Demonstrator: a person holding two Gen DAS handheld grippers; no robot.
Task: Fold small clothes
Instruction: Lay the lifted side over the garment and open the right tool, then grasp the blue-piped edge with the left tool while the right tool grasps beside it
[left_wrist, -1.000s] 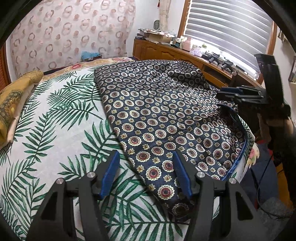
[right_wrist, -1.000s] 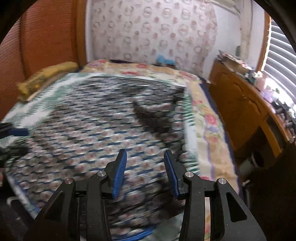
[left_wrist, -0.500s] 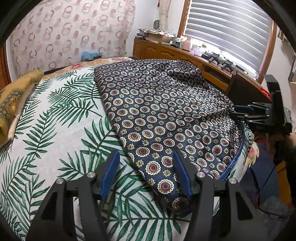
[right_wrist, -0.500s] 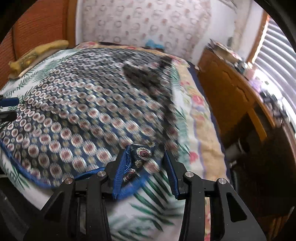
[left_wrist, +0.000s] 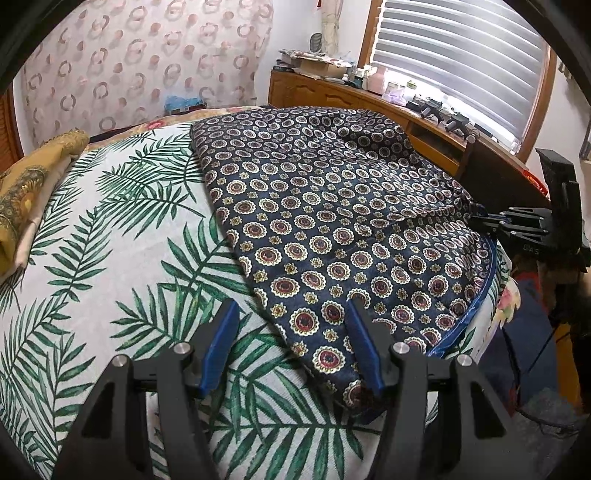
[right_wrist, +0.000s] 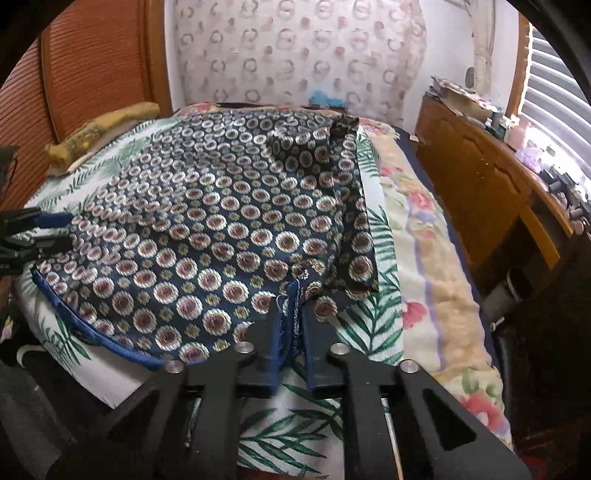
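Note:
A navy garment with round medallion print lies spread on the palm-leaf bedsheet. Its blue-trimmed hem runs along the bed's near edge. My left gripper is open, its blue pads straddling the garment's near left corner just above the cloth. My right gripper is shut on the garment's blue-trimmed hem corner at the bed's near right edge. It also shows in the left wrist view at the right. The garment fills the right wrist view; the left gripper shows at its left edge.
A folded yellow cloth lies at the bed's left by the wooden headboard. A cluttered wooden dresser runs under the blinds along the right. A floral blanket covers the bed's right side.
My right gripper came down to the garment's hem corner and closed on it. My left gripper stayed open and shifted slightly toward the near left corner.

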